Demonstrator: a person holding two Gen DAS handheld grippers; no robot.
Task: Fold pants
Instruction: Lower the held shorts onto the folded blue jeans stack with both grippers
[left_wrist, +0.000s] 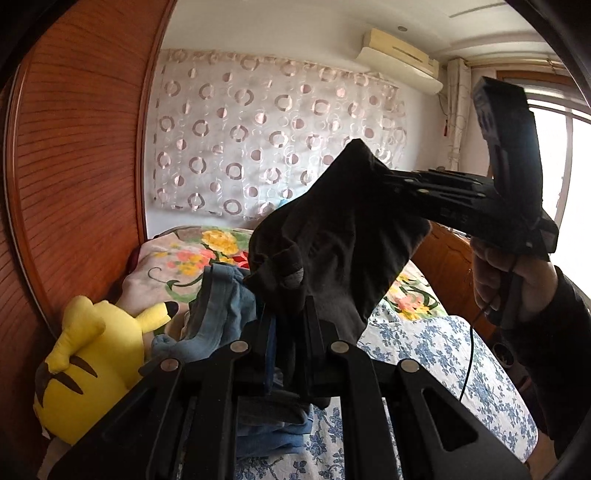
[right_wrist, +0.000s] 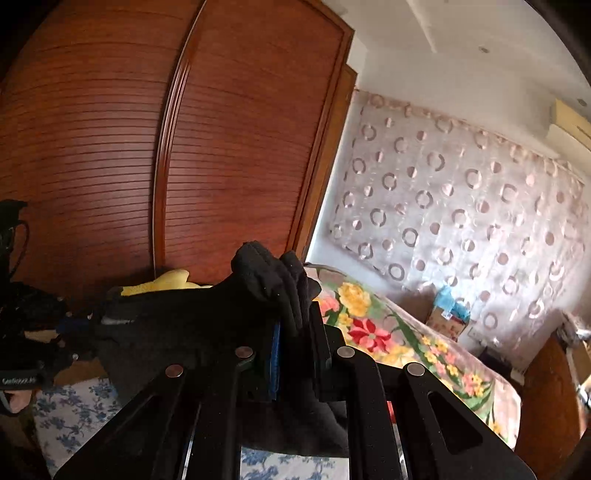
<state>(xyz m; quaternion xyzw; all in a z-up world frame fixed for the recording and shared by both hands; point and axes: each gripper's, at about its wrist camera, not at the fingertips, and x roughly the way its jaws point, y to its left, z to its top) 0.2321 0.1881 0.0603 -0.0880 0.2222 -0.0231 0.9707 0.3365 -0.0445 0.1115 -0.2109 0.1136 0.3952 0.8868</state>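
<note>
At the far left, a tall reddish-brown slatted wooden wardrobe (left_wrist: 74, 166) stands against the bed, and a yellow plush toy with brown stripes (left_wrist: 92, 354) is seen lying at its foot, out of the working area. Just right of the toy, a heap of blue denim garments (left_wrist: 229, 310) is left on the bed, probably waiting their turn. In the middle, the black soft knitted pants (left_wrist: 332, 240) are held up in the air above the bed with the blue-and-white floral sheet (left_wrist: 436, 354), stretched between the two tools, so that the cloth can hang free and be straightened before any fold is laid. The left gripper (left_wrist: 286, 314) is clenched on a lower bunch of the fabric, its jaws nearly together with the cloth pinched between them. Further right, the right gripper (left_wrist: 391, 184) is seen reaching in from the side, carried by a person's hand (left_wrist: 517, 280) in a dark sleeve; its jaws are likewise clamped on a bunched upper edge of the pants, as the right wrist view confirms (right_wrist: 295, 314). The two holds are kept apart, presumably to spread the garment. No fold appears to have been made yet.
</note>
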